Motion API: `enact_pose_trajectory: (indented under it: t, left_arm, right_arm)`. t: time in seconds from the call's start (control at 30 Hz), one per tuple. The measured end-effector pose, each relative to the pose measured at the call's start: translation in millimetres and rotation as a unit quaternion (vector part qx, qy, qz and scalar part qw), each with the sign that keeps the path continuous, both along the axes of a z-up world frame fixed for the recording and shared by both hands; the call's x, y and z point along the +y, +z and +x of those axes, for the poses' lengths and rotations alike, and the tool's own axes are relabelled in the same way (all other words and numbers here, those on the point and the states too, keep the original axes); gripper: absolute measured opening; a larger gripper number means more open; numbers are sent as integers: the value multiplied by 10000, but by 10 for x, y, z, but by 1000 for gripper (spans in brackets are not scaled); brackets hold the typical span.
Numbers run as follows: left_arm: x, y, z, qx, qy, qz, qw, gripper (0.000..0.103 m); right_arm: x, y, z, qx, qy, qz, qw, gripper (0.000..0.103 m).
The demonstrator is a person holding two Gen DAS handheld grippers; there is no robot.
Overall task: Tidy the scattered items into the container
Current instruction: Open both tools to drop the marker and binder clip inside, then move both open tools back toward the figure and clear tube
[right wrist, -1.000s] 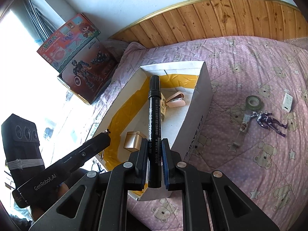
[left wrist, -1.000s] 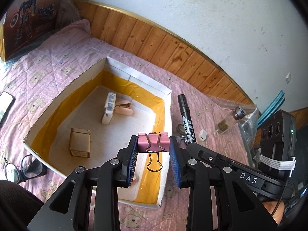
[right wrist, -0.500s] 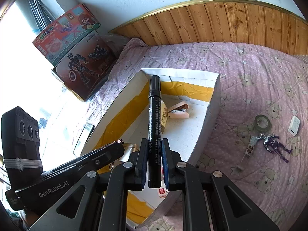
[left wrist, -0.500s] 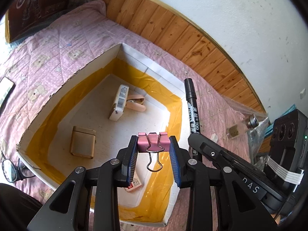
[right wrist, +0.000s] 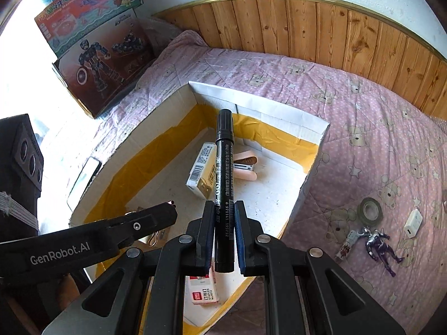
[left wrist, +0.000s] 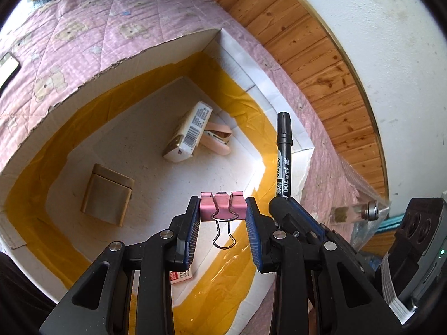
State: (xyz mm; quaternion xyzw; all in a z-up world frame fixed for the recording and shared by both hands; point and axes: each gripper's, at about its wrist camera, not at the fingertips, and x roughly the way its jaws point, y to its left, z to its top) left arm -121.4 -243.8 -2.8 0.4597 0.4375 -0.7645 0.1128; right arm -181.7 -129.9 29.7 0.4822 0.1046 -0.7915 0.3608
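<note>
My left gripper (left wrist: 223,209) is shut on a pink binder clip (left wrist: 222,206) and holds it above the open white cardboard box (left wrist: 83,83) with yellow-taped inner walls. My right gripper (right wrist: 224,220) is shut on a black marker (right wrist: 223,173) that points forward over the same box (right wrist: 259,106). The marker (left wrist: 284,150) and right gripper also show at the right of the left wrist view. Inside the box lie a white barcoded packet (left wrist: 188,132), a pink stapler (left wrist: 216,139), a tan small box (left wrist: 107,194) and a staples box (right wrist: 202,290).
On the pink quilt right of the box lie a tape roll (right wrist: 370,210), a white charger (right wrist: 412,222), a purple figurine (right wrist: 381,247) and a small tube (right wrist: 347,244). Toy boxes (right wrist: 95,47) stand at the back left. A phone (left wrist: 8,68) lies left of the box. A wooden wall panel (right wrist: 321,30) borders the bed.
Both grippers have moved forward and over the box, so its inside fills more of each view. The clip and the marker stay gripped.
</note>
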Motion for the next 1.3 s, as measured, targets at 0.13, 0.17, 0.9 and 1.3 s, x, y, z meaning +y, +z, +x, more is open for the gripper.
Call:
enact_pose_trajectory:
  t: [0.13,0.17,0.9,1.3]
  left_arm:
    - [-22,-126,-91,-192,75,29,9998,34]
    - [-24,-142,-103,-238,88,-38,9997,37]
    - [238,296,371,-55,13,-1238,9923,51]
    - [1150,913,788,1174,-950,-2753,9494,51]
  right_arm:
    - [-42,-97,-44,48,-27,169,9998,15]
    - [-34,-118,-61,49,-92,186,9998,16]
    - [614,28,235,-560,-229,-881,9943,22]
    - [1154,150,436,-574,-159,-1768,9824,22]
